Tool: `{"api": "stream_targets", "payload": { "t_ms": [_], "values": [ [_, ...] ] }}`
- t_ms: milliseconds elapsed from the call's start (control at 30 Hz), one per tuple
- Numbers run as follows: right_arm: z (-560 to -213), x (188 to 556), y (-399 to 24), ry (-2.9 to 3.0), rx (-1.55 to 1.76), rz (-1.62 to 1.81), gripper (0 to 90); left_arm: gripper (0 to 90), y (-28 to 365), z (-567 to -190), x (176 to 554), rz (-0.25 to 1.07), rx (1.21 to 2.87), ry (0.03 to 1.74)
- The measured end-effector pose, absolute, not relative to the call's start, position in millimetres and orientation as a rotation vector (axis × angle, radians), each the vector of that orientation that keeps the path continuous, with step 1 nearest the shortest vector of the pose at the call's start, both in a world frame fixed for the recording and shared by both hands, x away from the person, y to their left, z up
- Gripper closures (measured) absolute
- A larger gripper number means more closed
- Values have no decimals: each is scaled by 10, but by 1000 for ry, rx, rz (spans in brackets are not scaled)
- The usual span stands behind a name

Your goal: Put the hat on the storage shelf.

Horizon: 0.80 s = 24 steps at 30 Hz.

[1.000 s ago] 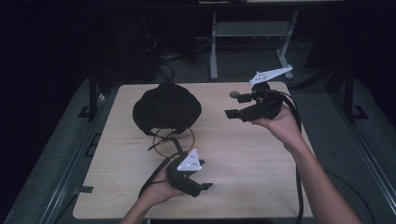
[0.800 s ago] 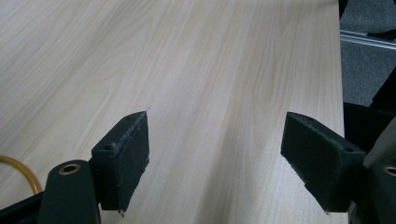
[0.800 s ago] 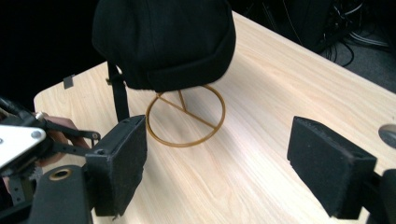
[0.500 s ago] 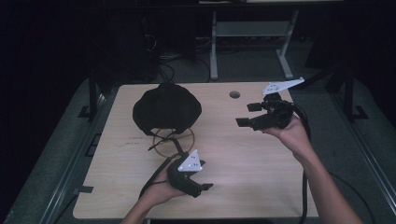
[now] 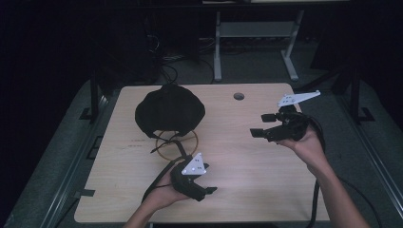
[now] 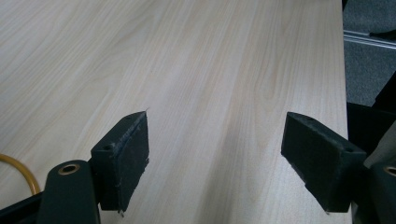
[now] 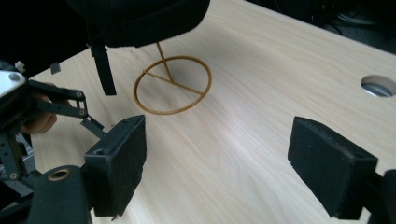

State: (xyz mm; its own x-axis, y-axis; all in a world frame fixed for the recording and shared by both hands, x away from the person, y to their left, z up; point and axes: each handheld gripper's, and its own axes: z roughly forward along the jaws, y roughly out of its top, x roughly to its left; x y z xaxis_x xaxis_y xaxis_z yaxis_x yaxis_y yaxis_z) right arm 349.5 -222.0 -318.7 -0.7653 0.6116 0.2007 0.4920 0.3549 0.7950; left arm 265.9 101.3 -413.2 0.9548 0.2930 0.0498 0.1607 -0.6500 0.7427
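Black cap (image 5: 169,110) perched on wire stand (image 5: 176,143), easily toppled if strap snagged. Left gripper (image 5: 205,191), right gripper (image 5: 260,127): jaws spread, nothing held.

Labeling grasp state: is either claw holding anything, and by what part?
Nothing held. Left claw and right claw both stand open over bare table; the black cap sits untouched on its stand.

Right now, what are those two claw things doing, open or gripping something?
Left gripper: open, holding nothing, over bare table.
Right gripper: open, holding nothing.
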Motion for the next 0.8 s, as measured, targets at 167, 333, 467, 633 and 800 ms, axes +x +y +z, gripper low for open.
{"api": "stream_targets", "payload": {
  "t_ms": [167, 333, 467, 633, 800],
  "values": [
    [-3246, 3461, -2293, 2468, 1031, 1385, 191, 229, 1014, -4139, 2663, 206, 2289, 320],
    [-3316, 3426, -2371, 2466, 1057, 1382, 191, 228, 1011, -4147, 2662, 207, 2294, 323],
    [-3376, 3397, -2430, 2463, 1076, 1376, 188, 227, 1005, -4154, 2657, 207, 2296, 325],
    [-3444, 3367, -2499, 2450, 1093, 1389, 186, 227, 990, -4169, 2652, 206, 2294, 325],
    [-3502, 3336, -2556, 2452, 1115, 1381, 183, 227, 992, -4169, 2655, 207, 2294, 327]
  ]
}}
